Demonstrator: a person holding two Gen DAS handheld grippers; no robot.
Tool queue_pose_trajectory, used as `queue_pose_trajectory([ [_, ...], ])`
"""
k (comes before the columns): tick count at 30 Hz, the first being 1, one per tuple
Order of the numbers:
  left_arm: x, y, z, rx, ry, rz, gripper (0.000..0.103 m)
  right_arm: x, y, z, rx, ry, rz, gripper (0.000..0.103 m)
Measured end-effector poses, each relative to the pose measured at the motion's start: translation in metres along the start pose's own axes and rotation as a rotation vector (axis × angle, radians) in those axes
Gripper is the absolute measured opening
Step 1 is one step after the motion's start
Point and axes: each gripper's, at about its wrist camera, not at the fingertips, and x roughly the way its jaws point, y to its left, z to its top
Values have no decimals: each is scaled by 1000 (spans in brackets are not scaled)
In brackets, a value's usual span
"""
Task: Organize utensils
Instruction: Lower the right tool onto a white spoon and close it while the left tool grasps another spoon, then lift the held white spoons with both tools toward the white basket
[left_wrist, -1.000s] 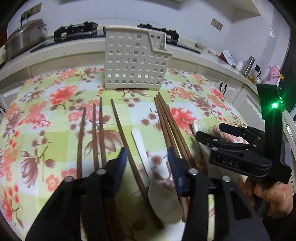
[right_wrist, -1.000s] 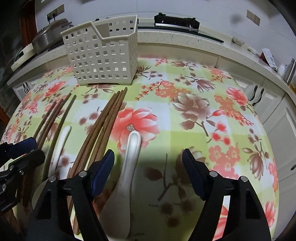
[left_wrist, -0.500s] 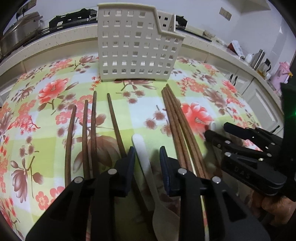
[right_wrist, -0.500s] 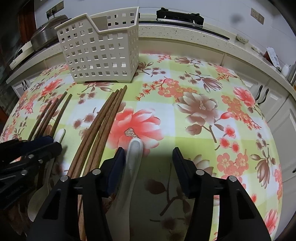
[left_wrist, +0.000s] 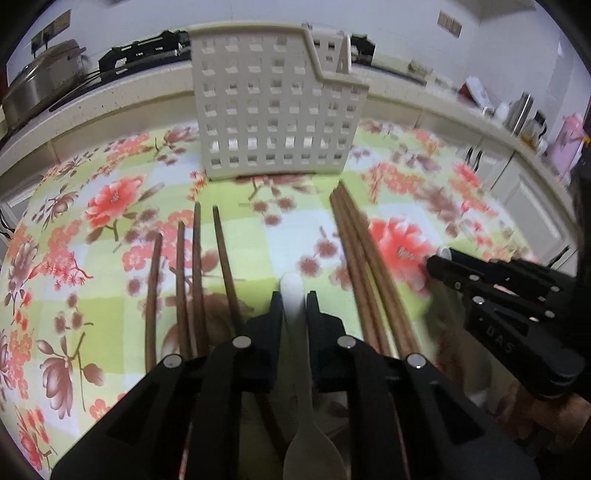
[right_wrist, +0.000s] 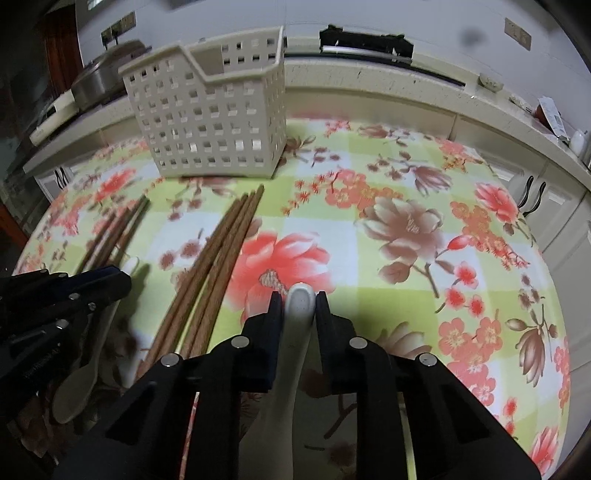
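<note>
A slim white plastic spoon (left_wrist: 300, 402) lies on the flowered tablecloth (left_wrist: 110, 199), handle pointing away. My left gripper (left_wrist: 294, 308) is closing its jaws, and the pads meet the handle's sides. A thicker white ceramic spoon (right_wrist: 291, 354) lies further right. My right gripper (right_wrist: 298, 308) is closing too and pinches that handle near its tip. Both spoons still rest on the cloth. A cream perforated basket (left_wrist: 273, 110) stands upright at the table's far side. Brown chopsticks lie as a loose group (left_wrist: 184, 280) and a tight bundle (left_wrist: 369, 280).
The right gripper (left_wrist: 436, 263) shows side-on at the left wrist view's right edge, a hand below it. The left gripper (right_wrist: 122, 280) sits at the other view's left edge. Behind the table runs a counter (right_wrist: 369, 85) with a metal pot (left_wrist: 40, 85) and a stove.
Both grippers' jaws have narrowed from wide open until they meet the spoon handles. The left gripper has moved forward along its spoon toward the handle's end. The right gripper has stayed in place.
</note>
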Motion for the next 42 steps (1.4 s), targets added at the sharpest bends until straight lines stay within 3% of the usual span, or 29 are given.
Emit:
queue_pose_trajectory([
  [9,-52,3,15,3,-153,-51,12,-41,-3,16,7,-107,22,19],
  [18,-82,-2,19,23,-226,-52,12,-81,-8,26,8,-197,29,14],
  [24,-87,-1,16,22,-236,-51,12,-68,-13,19,18,-119,8,15],
  [25,-88,-1,16,23,-237,-51,12,-61,-14,17,25,-88,10,27],
  [26,-88,-1,15,23,-238,-52,12,-57,-14,15,28,-78,18,48],
  [28,-88,-1,15,21,-238,-53,12,-45,-10,11,3,-44,15,66],
  [30,-89,-1,15,25,-240,-54,5,-34,-7,7,-4,-12,24,66],
  [34,-92,-2,15,31,-243,-58,4,-5,-5,6,-14,48,2,53],
  [37,-92,-2,15,28,-240,-62,4,16,-2,9,-35,77,-10,52],
  [39,-93,-1,15,25,-240,-64,4,21,-1,12,-45,71,-13,43],
  [40,-93,0,16,24,-241,-66,4,21,-1,13,-45,71,-7,26],
  [41,-94,1,16,24,-243,-68,4,22,-1,15,-42,72,-3,18],
  [42,-94,2,17,25,-246,-68,4,21,-2,16,-44,67,3,18],
])
